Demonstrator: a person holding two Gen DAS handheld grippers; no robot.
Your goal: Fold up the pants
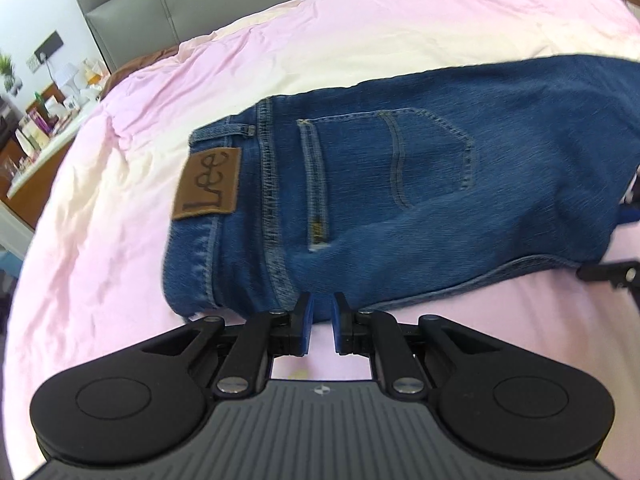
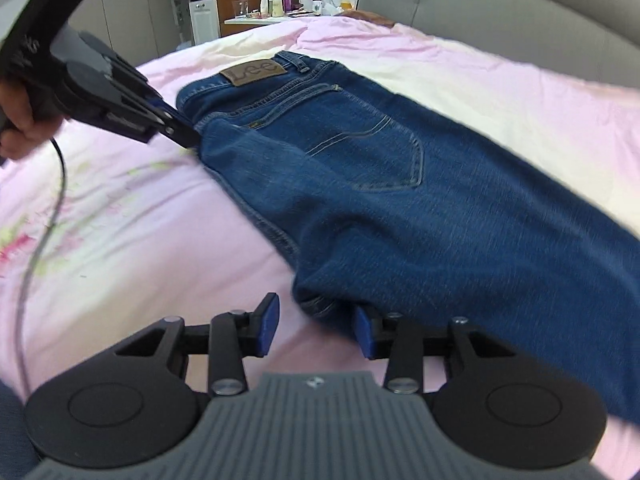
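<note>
Blue jeans (image 1: 400, 200) lie folded lengthwise on the pink bed sheet (image 1: 100, 220), back pocket and brown Lee patch (image 1: 208, 184) facing up. My left gripper (image 1: 322, 320) sits at the near edge of the waist end with its jaws a narrow gap apart and nothing pinched between the pads. In the right wrist view the left gripper (image 2: 188, 136) touches the waist corner of the jeans (image 2: 400, 200). My right gripper (image 2: 318, 326) stands open at the crotch edge. A denim fold lies between the jaws next to the right pad (image 2: 366, 332), not squeezed.
A grey padded headboard (image 2: 500, 4) runs behind the bed. A side table with several bottles (image 2: 280, 4) stands beyond the bed's far corner. A person's hand (image 2: 20, 128) holds the left gripper, and its black cable (image 2: 52, 200) hangs over the sheet.
</note>
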